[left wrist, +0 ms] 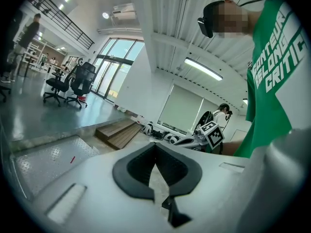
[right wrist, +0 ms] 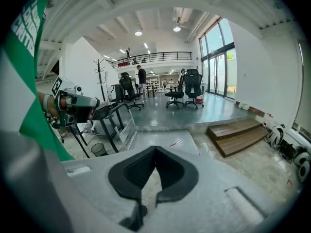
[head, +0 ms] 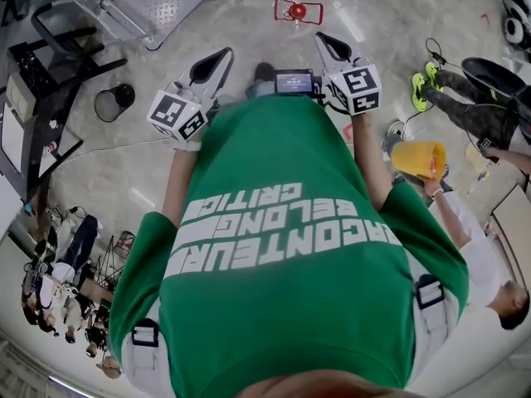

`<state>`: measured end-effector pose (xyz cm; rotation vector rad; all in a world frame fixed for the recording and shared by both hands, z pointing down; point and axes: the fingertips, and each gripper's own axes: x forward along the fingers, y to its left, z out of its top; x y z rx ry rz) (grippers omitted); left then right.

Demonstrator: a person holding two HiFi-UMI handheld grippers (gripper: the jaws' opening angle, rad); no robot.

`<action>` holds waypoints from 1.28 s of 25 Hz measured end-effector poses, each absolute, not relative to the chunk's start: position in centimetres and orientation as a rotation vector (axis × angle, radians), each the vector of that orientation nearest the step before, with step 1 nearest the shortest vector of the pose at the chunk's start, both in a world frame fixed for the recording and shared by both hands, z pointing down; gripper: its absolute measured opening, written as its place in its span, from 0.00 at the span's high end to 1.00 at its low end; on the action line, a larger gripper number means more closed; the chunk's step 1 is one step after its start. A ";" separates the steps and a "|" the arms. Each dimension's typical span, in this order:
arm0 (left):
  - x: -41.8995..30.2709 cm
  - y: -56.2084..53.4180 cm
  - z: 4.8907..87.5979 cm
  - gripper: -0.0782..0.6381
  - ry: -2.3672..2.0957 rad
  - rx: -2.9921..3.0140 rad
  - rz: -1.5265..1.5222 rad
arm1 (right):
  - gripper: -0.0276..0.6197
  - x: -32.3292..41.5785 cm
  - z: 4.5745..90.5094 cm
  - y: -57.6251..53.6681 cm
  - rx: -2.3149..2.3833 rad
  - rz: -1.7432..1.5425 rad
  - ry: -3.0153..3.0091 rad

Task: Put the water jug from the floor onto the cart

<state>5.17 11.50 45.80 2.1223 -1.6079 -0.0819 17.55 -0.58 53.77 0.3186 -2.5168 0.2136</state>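
A: Grey floor (head: 390, 23), upper frame, no water jug found in any view. Jaws?
B: Both closed, empty: left gripper (head: 224, 55), right gripper (head: 320, 39). Probably heavy, rigid, slick; best gripped at neck or handle.

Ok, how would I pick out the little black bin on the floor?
Start at the metal ramp in the head view, then go to the black tube-framed machine beside it. The bin stands on the floor by that frame's feet. It is small, round, dark and open-topped, low where the frame is tall and the ramp flat.
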 end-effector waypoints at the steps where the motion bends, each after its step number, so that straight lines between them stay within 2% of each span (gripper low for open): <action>1: 5.5 11.4 45.9 0.87 -1.601 2.128 -0.074 | 0.97 17.7 53.9 -0.7 0.321 0.214 -2.518; 20: 7.9 10.3 45.4 0.87 -1.468 2.265 -0.040 | 0.97 22.2 53.6 0.2 0.525 0.243 -2.494; 32: 6.0 7.1 46.4 0.87 -1.330 2.325 -0.038 | 0.97 22.3 53.8 -0.6 0.669 0.284 -2.422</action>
